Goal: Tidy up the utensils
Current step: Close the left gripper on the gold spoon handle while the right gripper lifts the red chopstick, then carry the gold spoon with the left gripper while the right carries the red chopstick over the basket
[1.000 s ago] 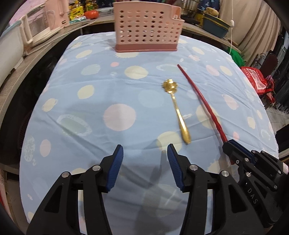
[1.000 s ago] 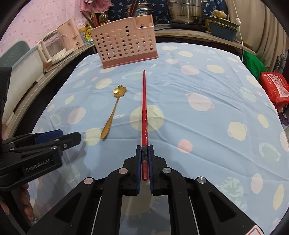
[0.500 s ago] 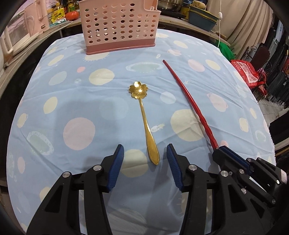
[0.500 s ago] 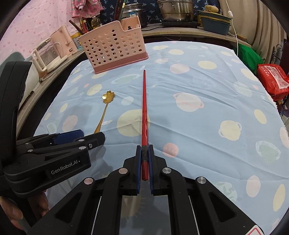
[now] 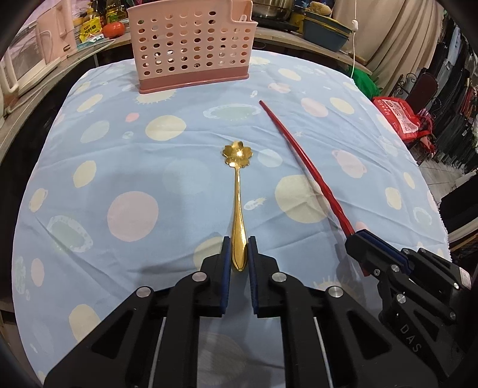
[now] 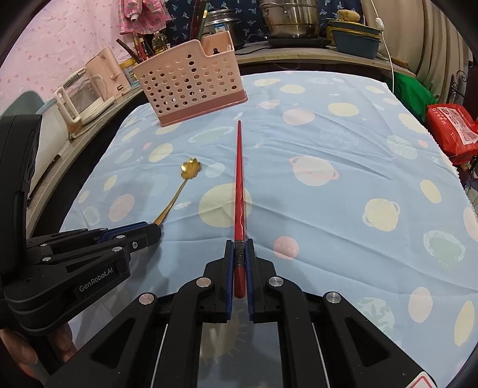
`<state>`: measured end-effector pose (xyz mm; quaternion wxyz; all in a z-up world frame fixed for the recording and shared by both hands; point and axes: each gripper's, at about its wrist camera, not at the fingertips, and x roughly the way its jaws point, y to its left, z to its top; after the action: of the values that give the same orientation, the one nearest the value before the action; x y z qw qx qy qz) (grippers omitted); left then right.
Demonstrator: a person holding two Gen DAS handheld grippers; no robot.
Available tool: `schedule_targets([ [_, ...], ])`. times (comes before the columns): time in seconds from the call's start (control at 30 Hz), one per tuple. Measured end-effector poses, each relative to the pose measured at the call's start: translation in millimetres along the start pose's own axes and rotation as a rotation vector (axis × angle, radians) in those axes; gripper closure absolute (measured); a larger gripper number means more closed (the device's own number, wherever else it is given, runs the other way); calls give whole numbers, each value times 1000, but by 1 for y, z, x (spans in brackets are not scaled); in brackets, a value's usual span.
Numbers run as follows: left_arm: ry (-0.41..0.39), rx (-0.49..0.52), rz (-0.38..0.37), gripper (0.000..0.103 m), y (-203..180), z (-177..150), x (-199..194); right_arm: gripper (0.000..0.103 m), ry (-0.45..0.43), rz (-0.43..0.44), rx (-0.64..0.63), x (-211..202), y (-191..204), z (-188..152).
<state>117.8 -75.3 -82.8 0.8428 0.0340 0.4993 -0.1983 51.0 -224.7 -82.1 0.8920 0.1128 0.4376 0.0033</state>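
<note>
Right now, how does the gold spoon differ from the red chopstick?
The spoon is gold, shorter, and ends in a flower-shaped bowl; the chopstick is red, longer, and tapers to a thin tip. The left tongs grip the spoon; the right tongs grip the chopstick. Both are held by the near end and point toward the basket.

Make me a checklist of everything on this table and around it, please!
Surface: table under a blue spotted cloth, wrinkled.
Job's things: gold flower spoon lying flat; red chopstick; pink holder upright at the far edge.
Clutter: nothing seen on the cloth.
Grippers: left gripper closed on the spoon's handle end; right gripper closed on the chopstick's thick end.
Cables: white cord hanging at the far right.
Surroundings: steel pot, pink kettle, red bag.
</note>
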Motion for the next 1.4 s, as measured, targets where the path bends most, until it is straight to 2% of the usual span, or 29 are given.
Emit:
schedule_targets([
  [0.47,-125,-61,4,94,17,8,-63,96,-111,39,5,-51,8,16],
  [0.6,-160,-70,3,102,22,13,-80,96,-147,59,-2,-68,14,23],
  [0.93,-227,-68,28,102,29,29,-106,96,-220,93,-11,-101,24,48],
  [1.4,-329,-48,49,102,33,83,-139,96,-329,112,-14,-121,25,122],
])
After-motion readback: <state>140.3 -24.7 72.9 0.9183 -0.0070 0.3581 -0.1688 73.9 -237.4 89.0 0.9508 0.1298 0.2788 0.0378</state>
